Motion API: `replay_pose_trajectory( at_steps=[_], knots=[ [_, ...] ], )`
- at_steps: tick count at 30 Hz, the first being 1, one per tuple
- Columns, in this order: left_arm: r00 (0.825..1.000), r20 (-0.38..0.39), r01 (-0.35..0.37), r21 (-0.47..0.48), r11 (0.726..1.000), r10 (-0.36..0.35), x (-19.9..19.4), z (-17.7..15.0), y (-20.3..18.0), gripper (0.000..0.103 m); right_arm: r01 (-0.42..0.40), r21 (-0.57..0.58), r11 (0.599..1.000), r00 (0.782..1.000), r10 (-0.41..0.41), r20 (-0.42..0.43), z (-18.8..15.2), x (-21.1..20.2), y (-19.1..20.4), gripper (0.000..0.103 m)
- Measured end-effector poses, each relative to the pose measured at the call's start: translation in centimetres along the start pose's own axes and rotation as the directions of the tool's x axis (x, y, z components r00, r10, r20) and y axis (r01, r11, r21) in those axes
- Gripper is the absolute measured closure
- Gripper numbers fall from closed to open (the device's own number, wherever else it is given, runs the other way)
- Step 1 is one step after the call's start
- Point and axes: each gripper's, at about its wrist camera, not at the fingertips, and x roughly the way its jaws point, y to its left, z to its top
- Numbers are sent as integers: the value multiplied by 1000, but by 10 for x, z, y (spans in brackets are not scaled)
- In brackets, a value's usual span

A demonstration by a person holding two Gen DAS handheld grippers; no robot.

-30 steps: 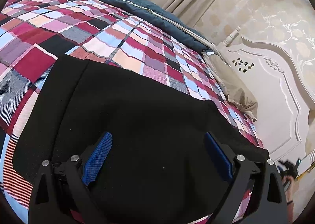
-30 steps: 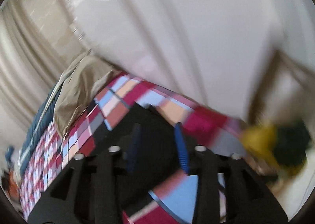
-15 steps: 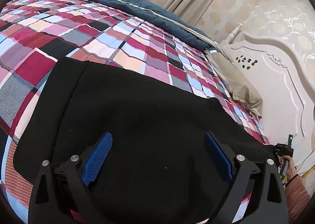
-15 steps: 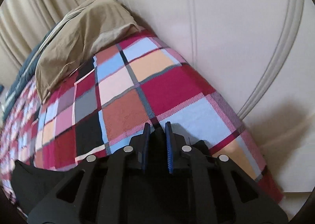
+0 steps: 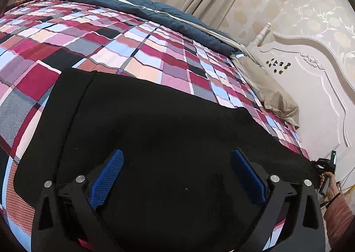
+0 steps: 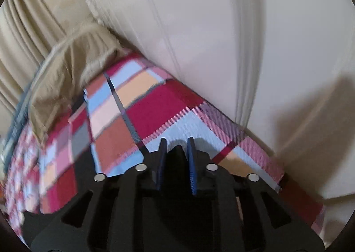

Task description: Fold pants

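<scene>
The black pants [image 5: 155, 132] are lying flat across the plaid bedspread [image 5: 133, 52], their long axis running from the left of the left wrist view toward the white headboard [image 5: 310, 96] at the right. At the left end a stitched band — likely the waistband — is facing the open bed. The left gripper [image 5: 177, 176] is hovering over the middle of the cloth with its blue pads spread wide and nothing between them, the fabric stretching away on both sides beneath it.

Further right, the garment's far end is reaching the bed's edge, where the right gripper [image 6: 176, 163] is working close to the headboard. Its jaws have just been opening from a tight pinch and are now standing narrow, with a hump of black cloth sitting between the pads; whether they are pressing it is unclear in this blurred view.

So the right hand is nearer the end to be carried — the fold should be travelling leftward along the pants toward the band.
</scene>
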Motion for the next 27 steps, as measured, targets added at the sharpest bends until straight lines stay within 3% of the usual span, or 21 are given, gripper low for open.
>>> replay_pose_trajectory(
  at_steps=[4, 9, 13, 18, 22, 24, 26, 27],
  knots=[
    [1000, -2, 19, -9, 1000, -19, -1, 1, 3, 6, -48, 32, 998, 999, 47, 16, -4, -33, -11, 41],
    [1000, -5, 20, -6, 1000, -20, -1, 1, 3, 6, -62, 38, 997, 998, 63, -19, -29, -64, -33, 36],
    [1000, -4, 22, -5, 1000, -22, -1, 0, 2, 6, -117, 168, 979, 993, 120, -10, -61, -80, -58, 36],
    [1000, -6, 28, -9, 1000, -28, -1, 1, 2, 6, -95, 335, 938, 995, 79, 61, -93, -90, -78, 35],
    [999, -9, 52, -31, 998, -52, -2, 2, 6, 6, -210, 432, 877, 978, 190, 90, -106, -82, -84, 35],
    [998, -14, 55, -32, 998, -55, -2, 2, 6, 6, -231, 435, 870, 973, 208, 102, -104, -77, -81, 36],
    [998, -19, 56, -35, 998, -57, -2, 3, 6, 6, -252, 429, 868, 968, 230, 103, -99, -69, -74, 49],
    [998, -22, 59, -38, 998, -60, -2, 4, 7, 6, -249, 418, 874, 968, 232, 90, -96, -65, -70, 68]
  ],
)
